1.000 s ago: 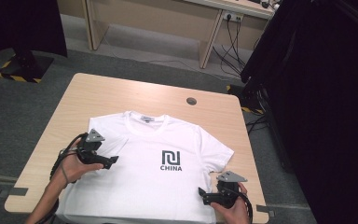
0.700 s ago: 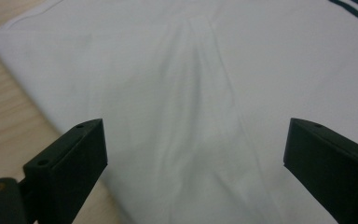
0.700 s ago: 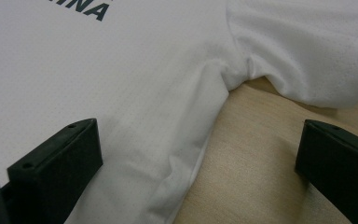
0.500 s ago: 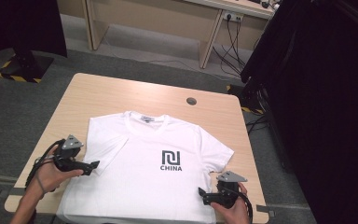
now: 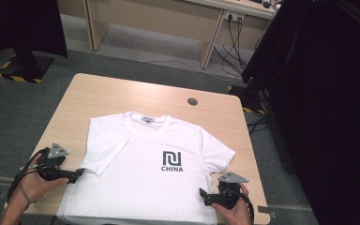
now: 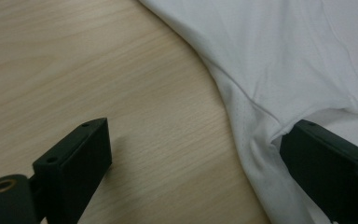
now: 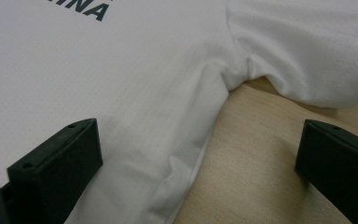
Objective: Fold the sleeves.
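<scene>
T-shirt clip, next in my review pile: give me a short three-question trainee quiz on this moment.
1. True or false: the left claw is shut on the T-shirt.
2. Which sleeve lies folded over the shirt's body: the one by the left claw or the one by the right claw?
3. Multiple choice: the word printed on the shirt's chest is A) JAPAN, B) CHINA, C) KOREA.

Key
1. False. In the left claw view both jaws stand wide apart, with the shirt's edge between them.
2. The sleeve by the left claw; the other sleeve lies spread out on the table.
3. B.
</scene>
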Available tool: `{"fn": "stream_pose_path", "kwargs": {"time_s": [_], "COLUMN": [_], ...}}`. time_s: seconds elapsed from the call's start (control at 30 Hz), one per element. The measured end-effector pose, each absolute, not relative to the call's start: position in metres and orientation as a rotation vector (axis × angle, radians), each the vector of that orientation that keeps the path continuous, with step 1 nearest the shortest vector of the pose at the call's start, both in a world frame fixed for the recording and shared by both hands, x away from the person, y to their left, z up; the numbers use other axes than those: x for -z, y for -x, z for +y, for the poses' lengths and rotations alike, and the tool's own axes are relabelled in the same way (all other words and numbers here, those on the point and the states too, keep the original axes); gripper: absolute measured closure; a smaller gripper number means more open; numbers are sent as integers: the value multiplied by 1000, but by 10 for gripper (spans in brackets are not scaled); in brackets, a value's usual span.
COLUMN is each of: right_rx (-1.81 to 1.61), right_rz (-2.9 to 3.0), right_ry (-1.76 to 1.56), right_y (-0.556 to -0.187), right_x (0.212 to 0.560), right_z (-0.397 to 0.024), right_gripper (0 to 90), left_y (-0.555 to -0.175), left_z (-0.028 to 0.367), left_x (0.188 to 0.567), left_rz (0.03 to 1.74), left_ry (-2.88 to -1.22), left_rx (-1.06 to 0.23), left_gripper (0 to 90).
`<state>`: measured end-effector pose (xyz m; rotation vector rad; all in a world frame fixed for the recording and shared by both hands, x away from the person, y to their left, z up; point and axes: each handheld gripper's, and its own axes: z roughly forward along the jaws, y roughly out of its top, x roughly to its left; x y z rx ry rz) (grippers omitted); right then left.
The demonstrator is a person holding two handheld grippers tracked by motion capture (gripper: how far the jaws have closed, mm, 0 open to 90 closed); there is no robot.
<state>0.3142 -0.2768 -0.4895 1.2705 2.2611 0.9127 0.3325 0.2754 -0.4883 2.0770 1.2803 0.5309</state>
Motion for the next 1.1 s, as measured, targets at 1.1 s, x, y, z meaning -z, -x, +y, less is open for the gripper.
{"fn": "stream_pose_path", "kwargs": {"time_s": [1.1], "right_rx": [-913], "right_rz": [2261], "right_ry": [-1270], "right_y": [-314], "right_x": [490], "right_z": [-277], "right_gripper": [6], "left_y": [-338], "left_z": [255], "left_x": [475], "left_rz": [1204], "left_ry": [-2046], "left_rx": [-523], "left_gripper": [71]}}
